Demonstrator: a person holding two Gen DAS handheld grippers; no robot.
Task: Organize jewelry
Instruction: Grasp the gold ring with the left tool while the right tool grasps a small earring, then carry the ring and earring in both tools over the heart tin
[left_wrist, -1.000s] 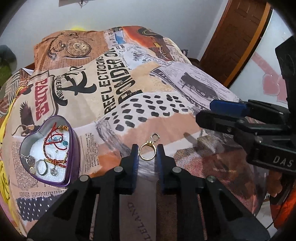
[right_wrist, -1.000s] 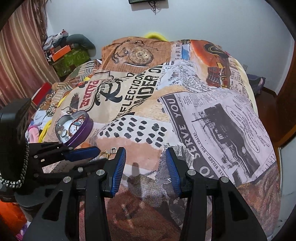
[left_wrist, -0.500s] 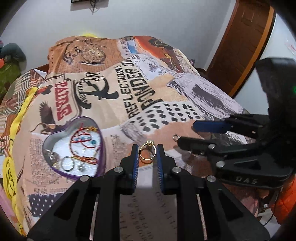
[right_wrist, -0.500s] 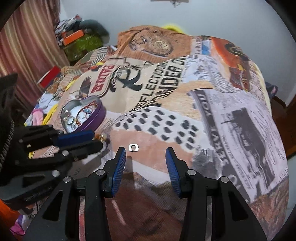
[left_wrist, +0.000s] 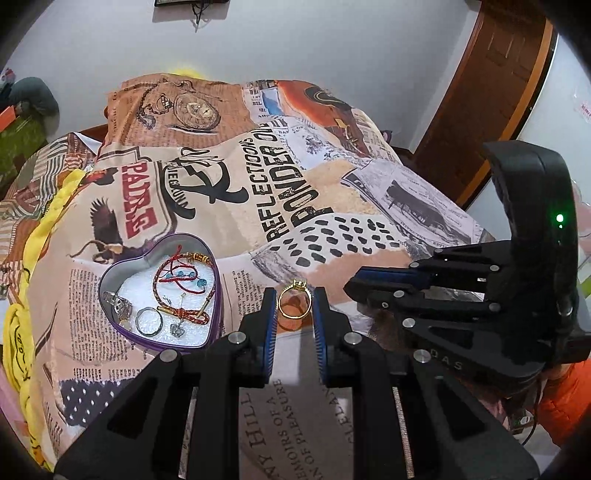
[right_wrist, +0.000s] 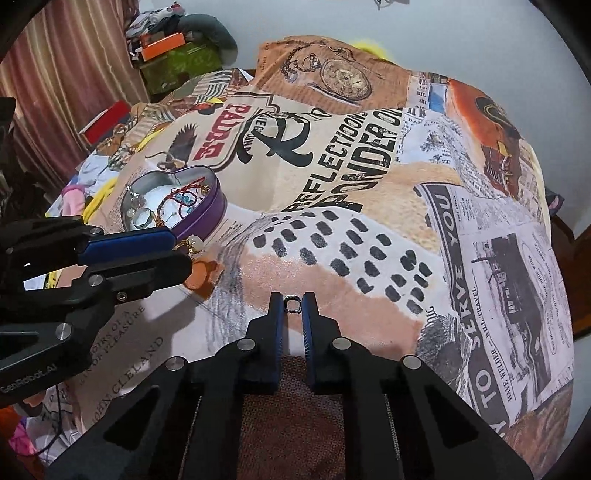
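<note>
My left gripper (left_wrist: 294, 303) is shut on a gold ring (left_wrist: 294, 303) with a small stone and holds it above the printed bedspread. A purple heart-shaped tin (left_wrist: 110, 273) lies to its left, holding red cord bracelets (left_wrist: 181, 273), a silver ring (left_wrist: 149, 321) and small charms. My right gripper (right_wrist: 293, 305) is shut on a small silver square ring (right_wrist: 293, 305) at the bedspread. In the right wrist view the left gripper (right_wrist: 173, 251) is at the left, beside the tin (right_wrist: 207, 210). In the left wrist view the right gripper (left_wrist: 354, 286) is at the right.
The bedspread (left_wrist: 295, 192) with newspaper print covers a rounded bed. A brown door (left_wrist: 498, 85) stands at the back right. Curtains (right_wrist: 55, 92) and a pile of boxes and clothes (right_wrist: 173, 48) are at the far left. A yellow cloth (left_wrist: 22, 317) lies along the bed's left edge.
My left gripper lifted the gold ring off the bedspread and swung left, nearer the tin. My right gripper moved forward and closed on the small silver ring.
</note>
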